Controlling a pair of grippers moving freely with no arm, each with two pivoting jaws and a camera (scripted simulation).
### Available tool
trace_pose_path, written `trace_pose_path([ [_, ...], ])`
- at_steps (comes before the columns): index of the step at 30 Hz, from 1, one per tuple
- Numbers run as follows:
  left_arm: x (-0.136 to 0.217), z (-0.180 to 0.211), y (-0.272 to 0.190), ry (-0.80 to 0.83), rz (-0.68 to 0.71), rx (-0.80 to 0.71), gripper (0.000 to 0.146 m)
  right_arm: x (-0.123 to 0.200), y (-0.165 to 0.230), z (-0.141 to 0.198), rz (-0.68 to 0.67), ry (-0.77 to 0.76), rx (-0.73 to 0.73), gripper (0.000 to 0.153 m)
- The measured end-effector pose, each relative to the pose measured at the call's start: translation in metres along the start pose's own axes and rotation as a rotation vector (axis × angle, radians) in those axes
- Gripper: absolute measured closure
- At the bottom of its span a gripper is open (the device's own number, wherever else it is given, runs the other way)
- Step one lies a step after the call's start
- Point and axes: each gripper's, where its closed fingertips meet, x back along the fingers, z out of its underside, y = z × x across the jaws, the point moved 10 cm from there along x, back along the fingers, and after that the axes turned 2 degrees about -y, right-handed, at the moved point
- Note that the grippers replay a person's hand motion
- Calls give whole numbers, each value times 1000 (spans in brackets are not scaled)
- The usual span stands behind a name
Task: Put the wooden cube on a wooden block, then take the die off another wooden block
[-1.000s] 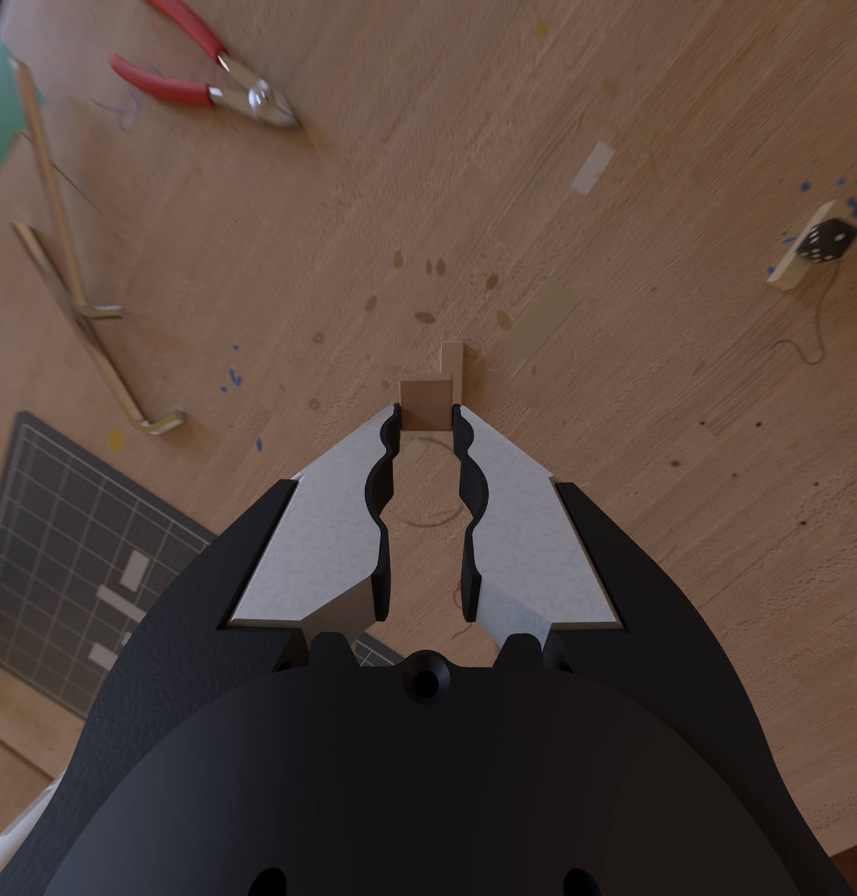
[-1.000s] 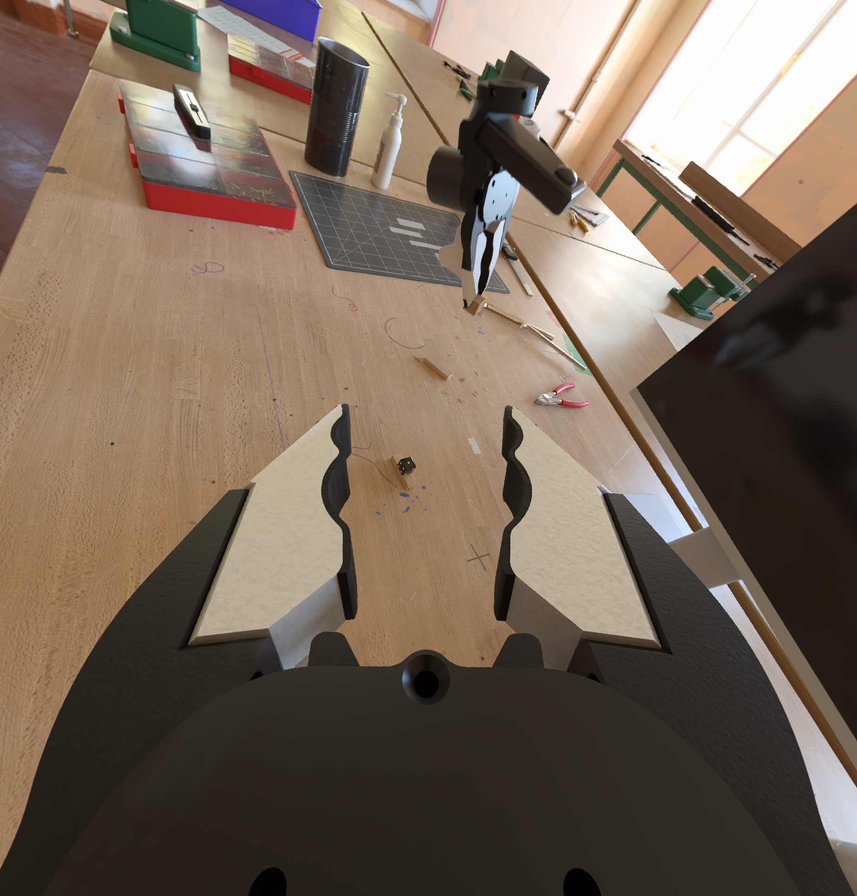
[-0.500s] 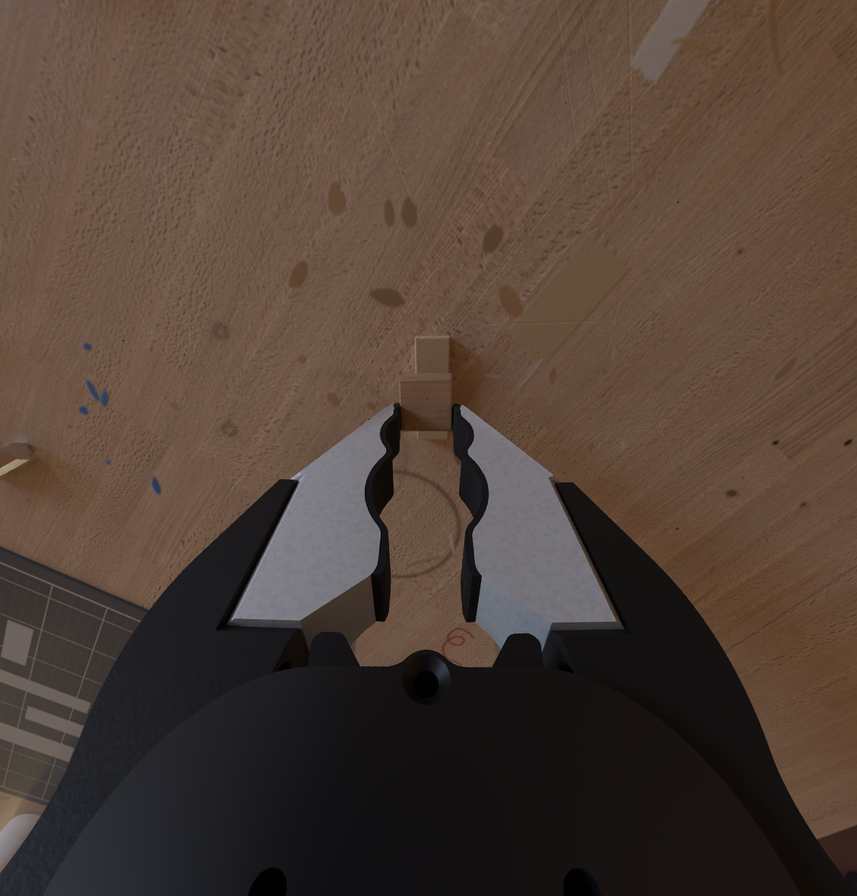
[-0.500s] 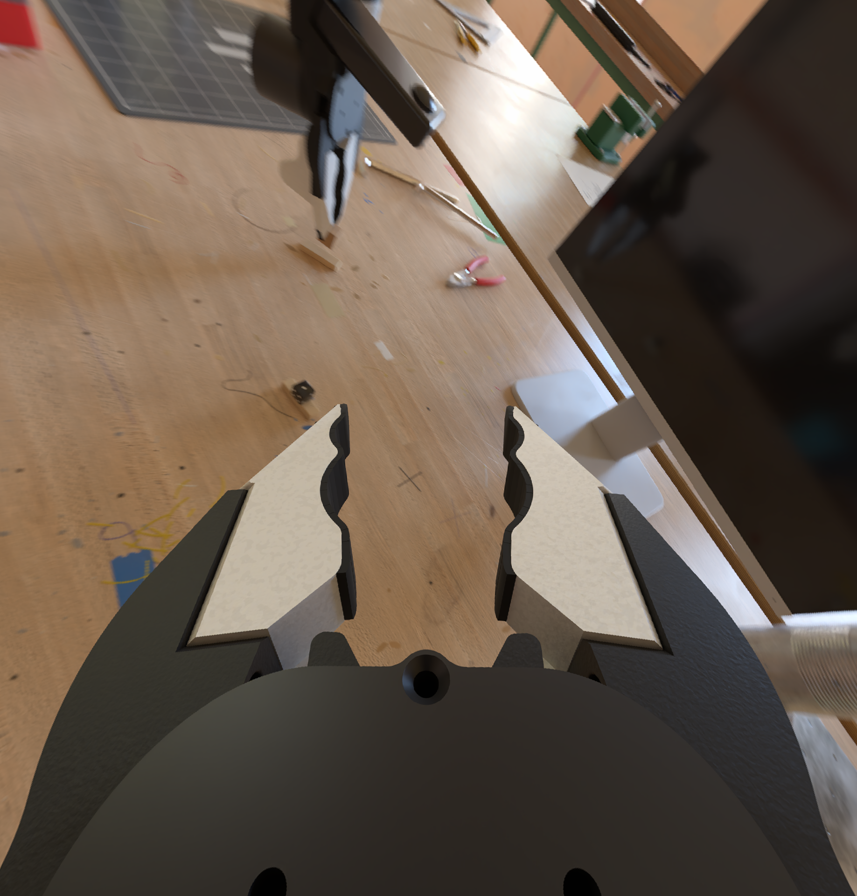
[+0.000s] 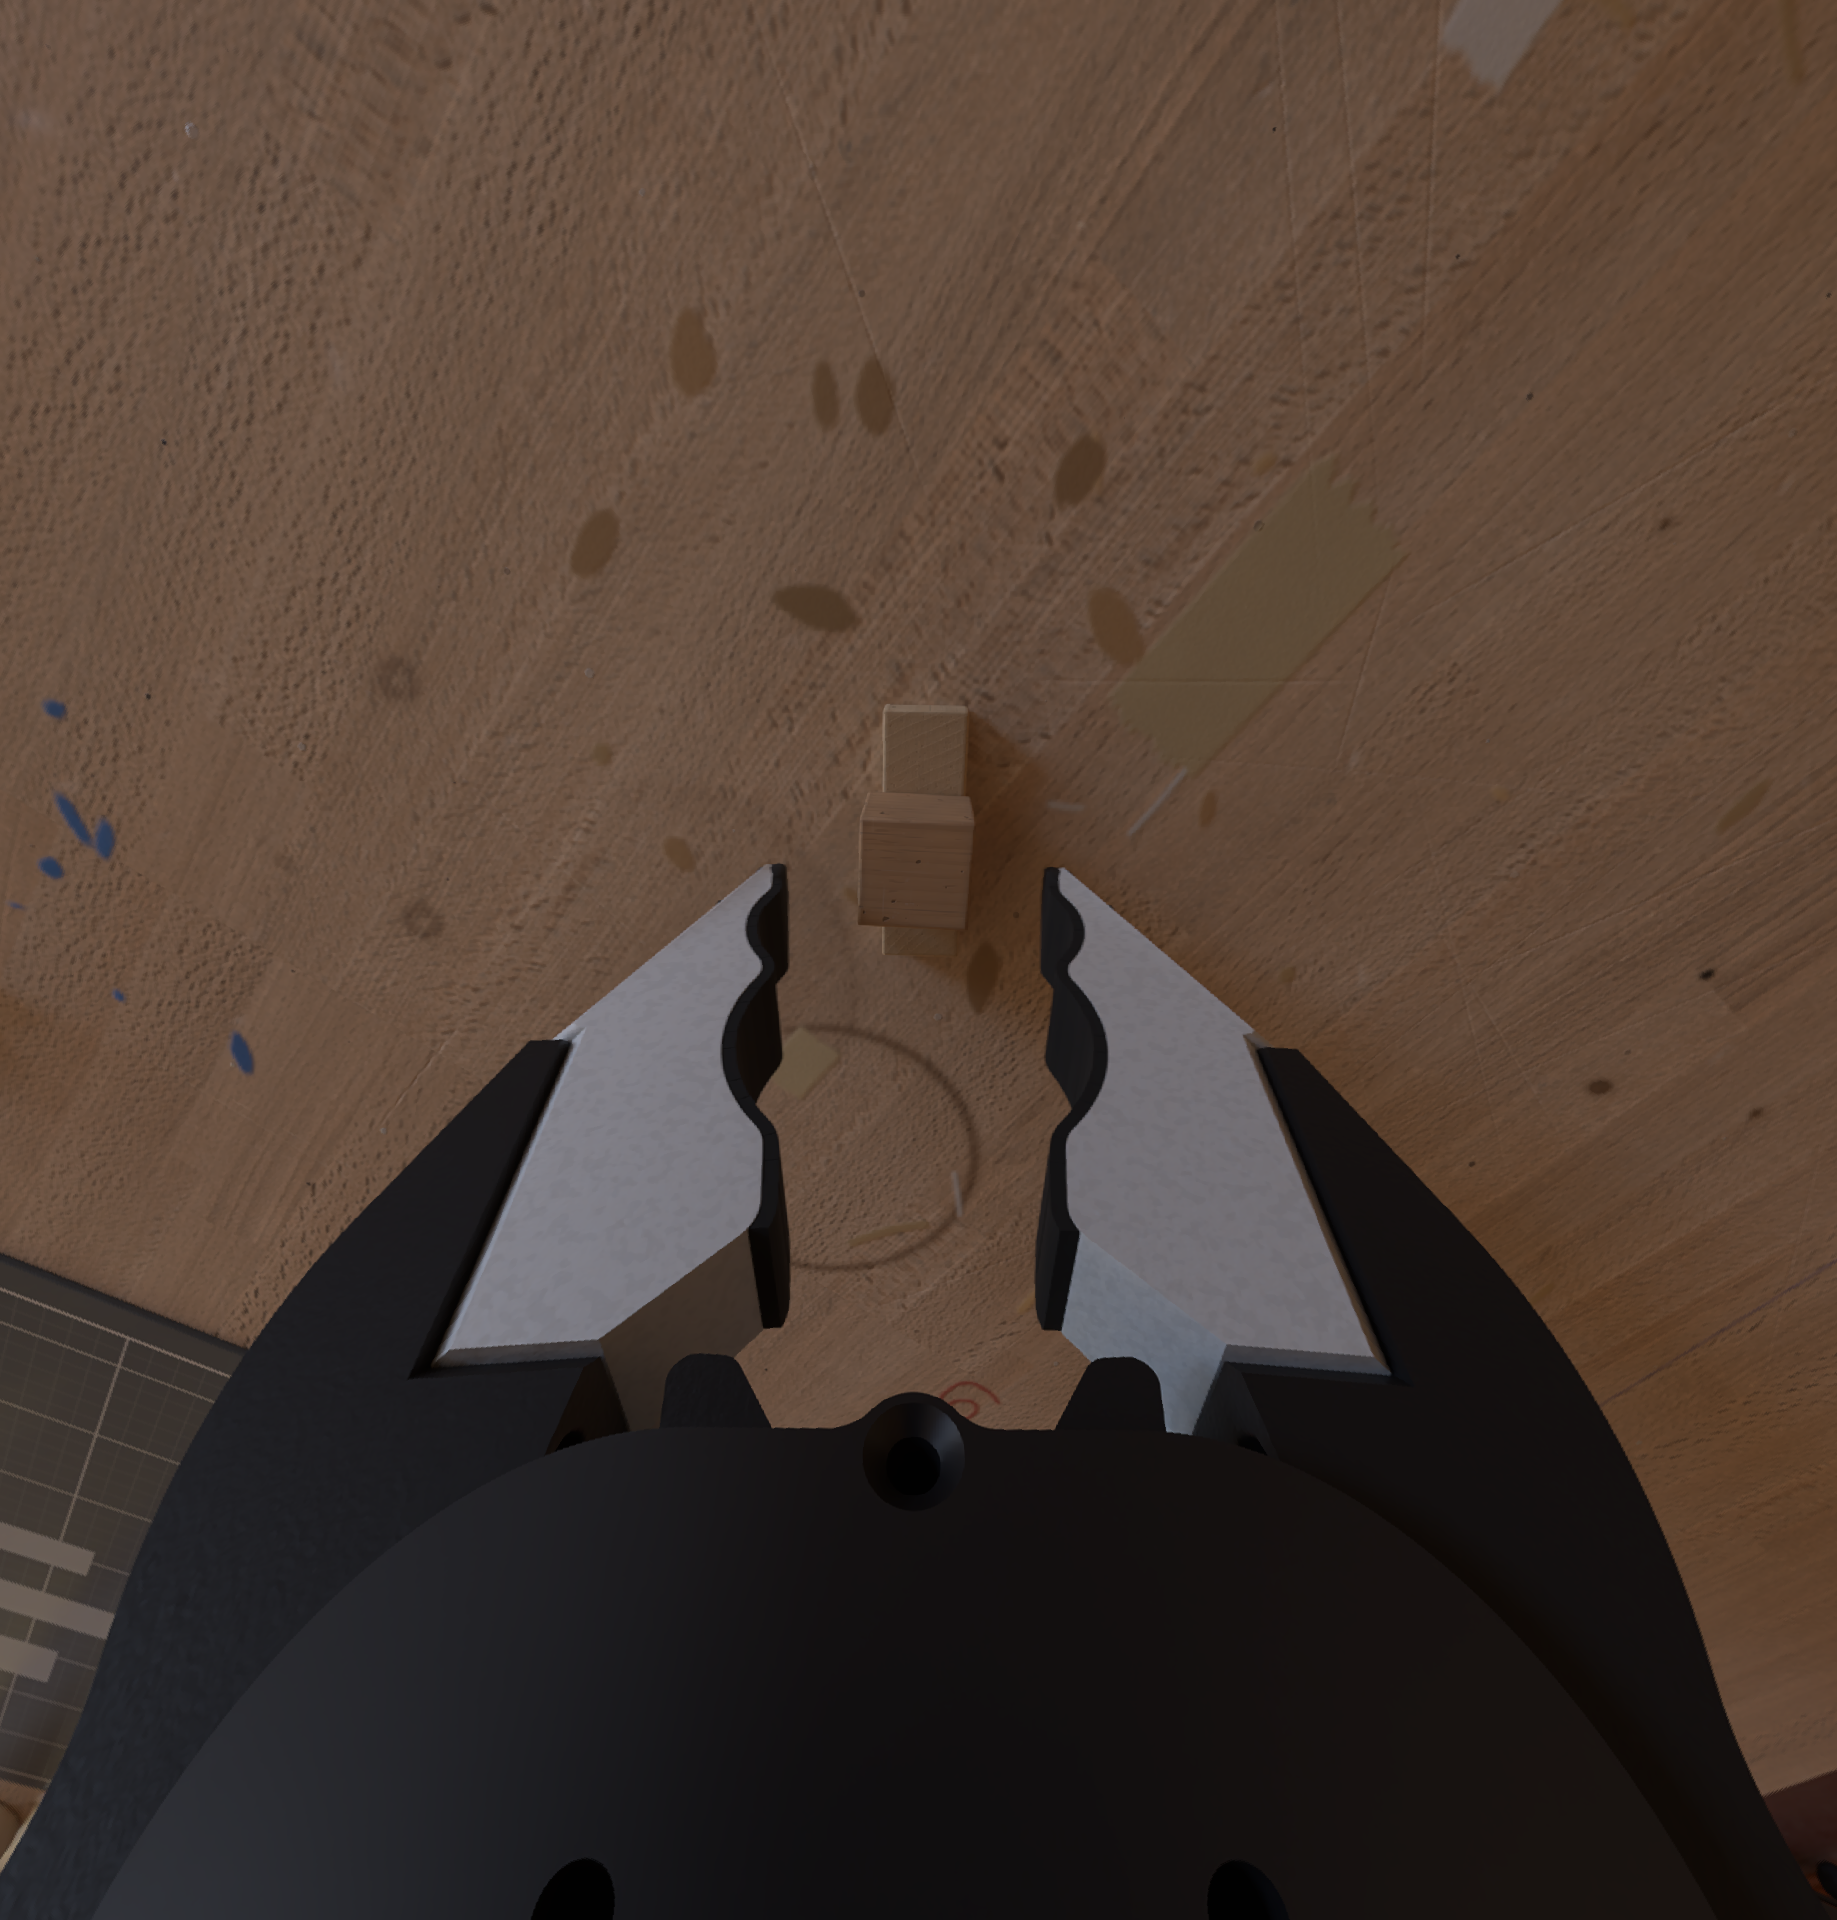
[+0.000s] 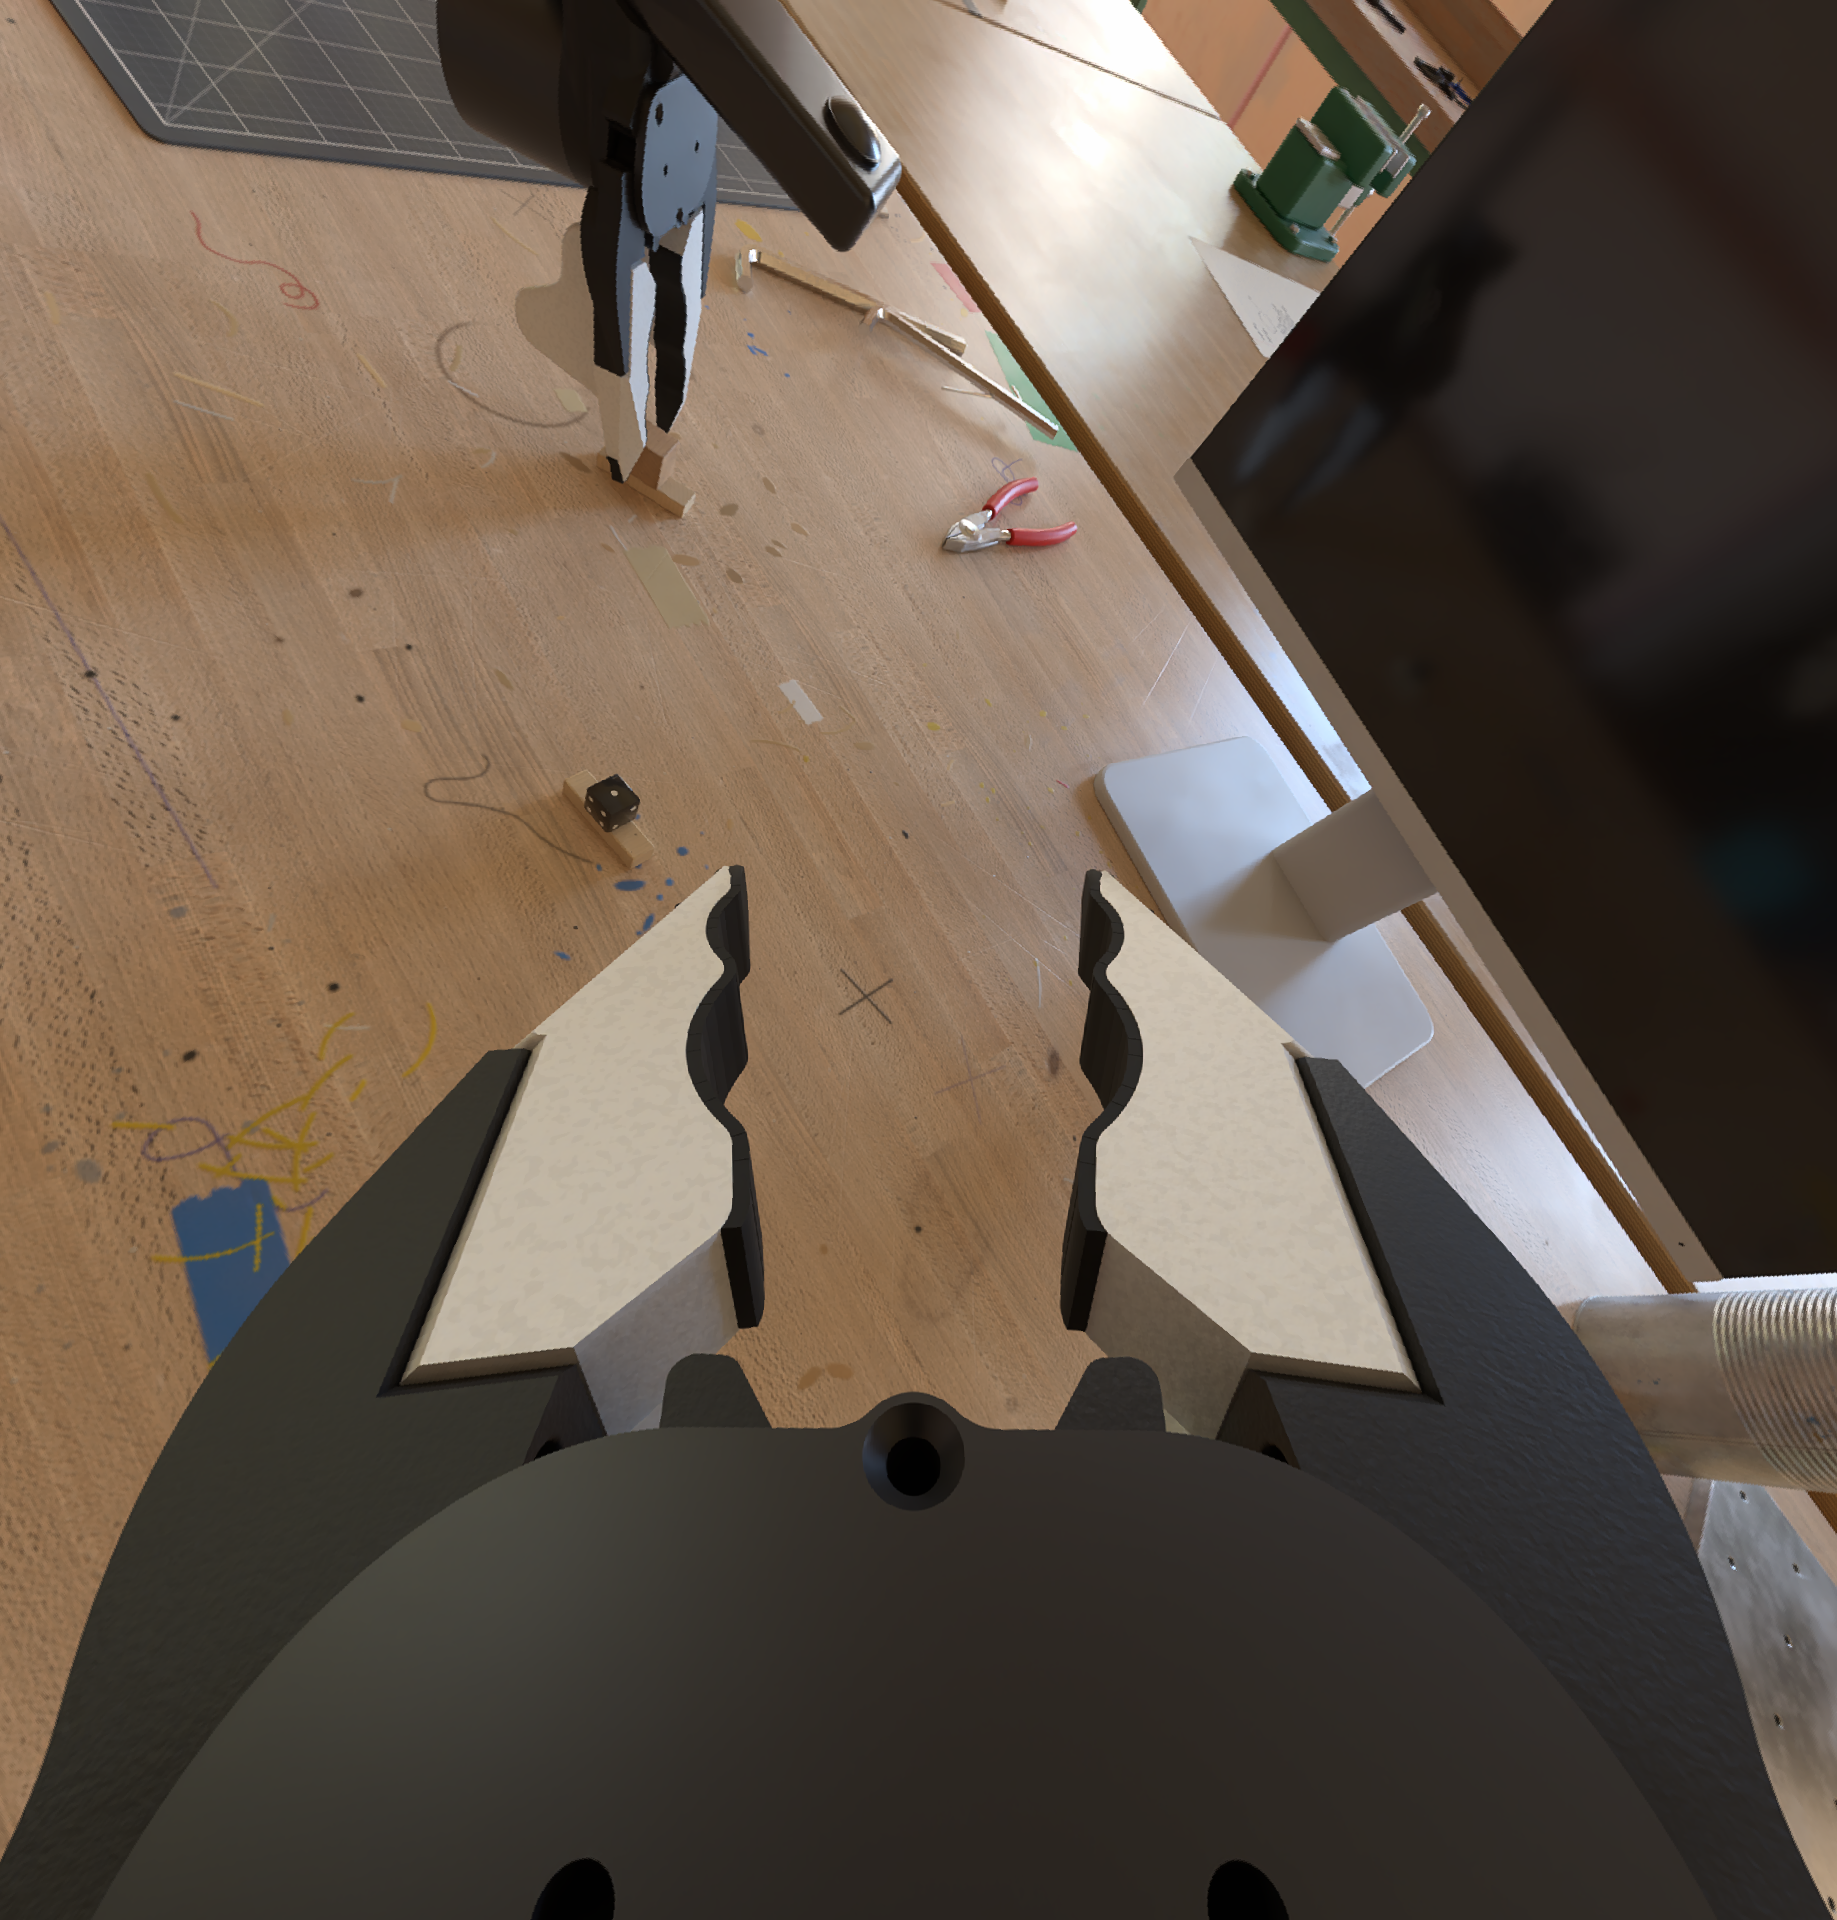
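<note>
In the left wrist view the wooden cube [image 5: 914,871] rests on a flat wooden block [image 5: 924,748] on the bench. My left gripper [image 5: 914,878] is open, its fingertips on either side of the cube and apart from it. In the right wrist view a black die [image 6: 612,802] sits on another wooden block [image 6: 623,844], ahead and left of my right gripper [image 6: 912,883], which is open, empty and above the bench. The left gripper [image 6: 642,457] also shows far off there, pointing down over the cube's block [image 6: 662,497].
Red-handled pliers [image 6: 1007,525] lie right of the cube's block. A grey cutting mat [image 6: 290,83] is at the back, also in the left wrist view [image 5: 41,1496]. Thin wooden sticks [image 6: 893,332] lie near the bench edge. A dark monitor [image 6: 1579,582] with a white stand [image 6: 1267,894] is at the right.
My left gripper has opened and let go of the cube, which now sits on the block. My right gripper has moved closer to the die and tilted downward.
</note>
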Motion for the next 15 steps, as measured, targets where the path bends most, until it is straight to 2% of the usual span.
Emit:
trace_pose_path([
  [4, 3, 0, -2, 3, -9, -3, 87, -1, 1, 0, -6, 2, 4, 88],
  [7, 18, -2, -4, -15, -47, -19, 81, -2, 3, -1, -14, -1, 8, 88],
  [15, 119, -18, -40, -201, -233, -173, 78, -3, 8, -4, -28, -5, 27, 87],
])
